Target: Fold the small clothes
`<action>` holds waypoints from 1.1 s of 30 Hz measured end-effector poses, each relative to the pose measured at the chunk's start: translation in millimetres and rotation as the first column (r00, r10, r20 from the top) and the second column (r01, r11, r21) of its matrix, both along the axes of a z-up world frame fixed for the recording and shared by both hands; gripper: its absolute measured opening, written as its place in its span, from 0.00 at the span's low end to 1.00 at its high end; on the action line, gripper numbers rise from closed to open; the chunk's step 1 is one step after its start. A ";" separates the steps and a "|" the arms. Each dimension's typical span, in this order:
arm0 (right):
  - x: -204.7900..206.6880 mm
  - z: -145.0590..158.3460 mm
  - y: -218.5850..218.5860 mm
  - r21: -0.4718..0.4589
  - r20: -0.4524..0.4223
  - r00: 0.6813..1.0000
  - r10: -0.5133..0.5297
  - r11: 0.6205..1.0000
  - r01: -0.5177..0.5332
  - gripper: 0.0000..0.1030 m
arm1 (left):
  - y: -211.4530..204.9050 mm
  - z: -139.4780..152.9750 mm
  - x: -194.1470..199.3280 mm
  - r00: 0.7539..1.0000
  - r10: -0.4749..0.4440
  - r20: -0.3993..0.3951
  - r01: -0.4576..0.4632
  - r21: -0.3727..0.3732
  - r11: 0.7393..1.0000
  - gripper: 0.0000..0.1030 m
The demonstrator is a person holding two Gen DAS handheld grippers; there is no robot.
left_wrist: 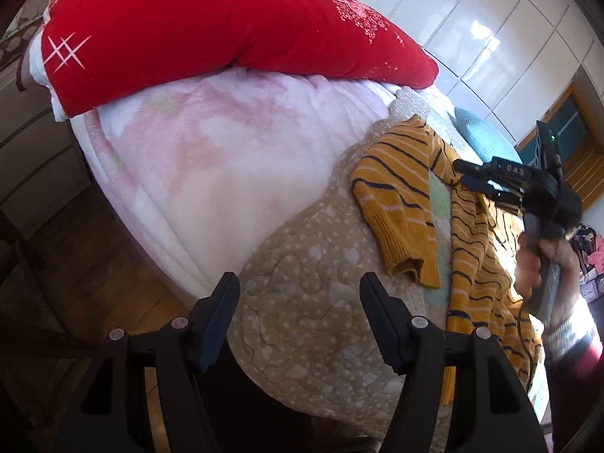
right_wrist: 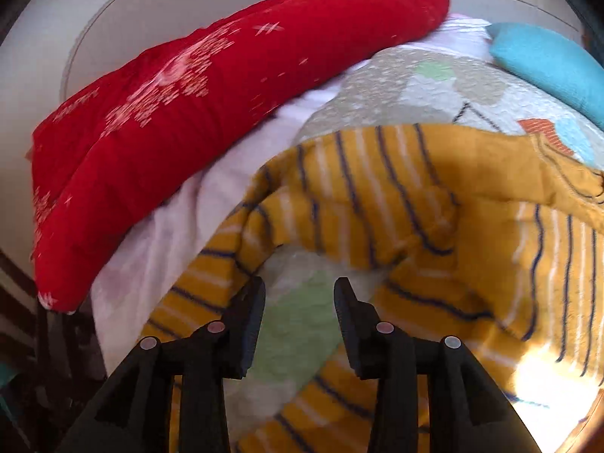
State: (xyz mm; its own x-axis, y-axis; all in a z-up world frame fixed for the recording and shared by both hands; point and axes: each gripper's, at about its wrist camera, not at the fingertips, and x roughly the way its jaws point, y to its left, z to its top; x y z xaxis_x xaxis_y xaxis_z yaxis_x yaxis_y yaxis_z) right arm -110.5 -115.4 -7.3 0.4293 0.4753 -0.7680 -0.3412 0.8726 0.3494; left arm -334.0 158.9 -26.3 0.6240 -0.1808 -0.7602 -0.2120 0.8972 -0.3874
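The left tool (left_wrist: 300, 313) is being held spread and empty above the near edge of the bed (left_wrist: 309, 324), probably kept ready while the other side is being worked. The right tool (right_wrist: 300, 313) is also being held spread, with nothing between its jaws, and it is being aimed at the gap under the sleeve (right_wrist: 234, 249), likely so this sleeve can be taken. The sweater (left_wrist: 464, 234) is lying on the bed quilt, not yet folded: mustard knit, dark and pale stripes, one sleeve bent across. Farther back, a pink blanket (left_wrist: 211, 158) and a red quilt (left_wrist: 211, 26) are being kept stacked, and a teal pillow (right_wrist: 547, 64) is lying beyond.
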 end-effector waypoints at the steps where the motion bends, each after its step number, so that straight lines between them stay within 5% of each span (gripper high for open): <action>1: -10.4 -3.4 11.1 0.013 -0.014 0.999 0.040 0.999 -0.040 0.47 | 1.9 0.2 -0.8 1.000 0.005 0.001 -0.005 -0.004 1.000 0.63; 5: -44.0 -19.3 50.1 0.015 -0.057 0.987 0.150 0.989 -0.150 0.54 | 9.5 3.3 -5.4 1.000 0.024 0.010 -0.024 -0.011 1.000 0.63; 10: -73.1 -38.1 72.5 -0.044 -0.055 0.992 0.114 0.992 -0.117 0.59 | 12.9 7.8 -10.7 0.999 0.040 0.015 -0.040 -0.014 0.999 0.64; 11: -77.1 -38.0 74.4 -0.041 -0.048 0.992 0.113 0.993 -0.115 0.54 | 12.3 8.7 -11.4 0.999 0.041 0.015 -0.041 -0.014 0.999 0.64; 13: -78.9 -36.6 78.3 -0.007 -0.065 0.986 0.151 0.988 -0.152 0.11 | 10.1 11.4 -11.8 0.999 0.040 0.015 -0.039 -0.010 0.999 0.64; 17: -71.0 -11.7 62.7 0.029 -0.029 0.989 0.147 0.989 -0.146 0.10 | 1.9 25.9 -15.0 0.999 0.026 0.036 -0.026 0.014 1.000 0.64; 22: -63.5 54.4 -22.3 0.093 0.075 0.996 0.042 0.995 -0.048 0.10 | -10.9 45.5 -11.4 0.997 -0.004 0.074 0.000 0.048 0.999 0.65; 26: -61.1 88.8 -131.7 0.117 0.095 0.988 -0.126 0.987 0.114 0.10 | -30.4 52.9 1.5 0.995 -0.058 0.078 0.054 0.063 0.997 0.65; 30: -56.8 79.9 -238.3 0.056 0.051 0.945 -0.323 0.946 0.320 0.10 | -60.2 53.2 11.2 0.989 -0.130 0.072 0.124 0.087 0.988 0.66; 33: -51.2 49.9 -292.2 -0.087 0.024 0.902 -0.430 0.898 0.431 0.13 | -82.2 51.0 18.7 0.982 -0.178 0.061 0.171 0.100 0.980 0.66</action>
State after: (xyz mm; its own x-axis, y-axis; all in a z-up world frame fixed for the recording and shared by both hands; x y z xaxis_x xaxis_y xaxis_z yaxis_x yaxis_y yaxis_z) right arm -161.7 -407.6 42.5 0.5800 0.1740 -0.7958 0.0737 0.9617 0.2640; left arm -315.3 76.7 24.7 0.6409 -0.2216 -0.7349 -0.0248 0.9509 -0.3084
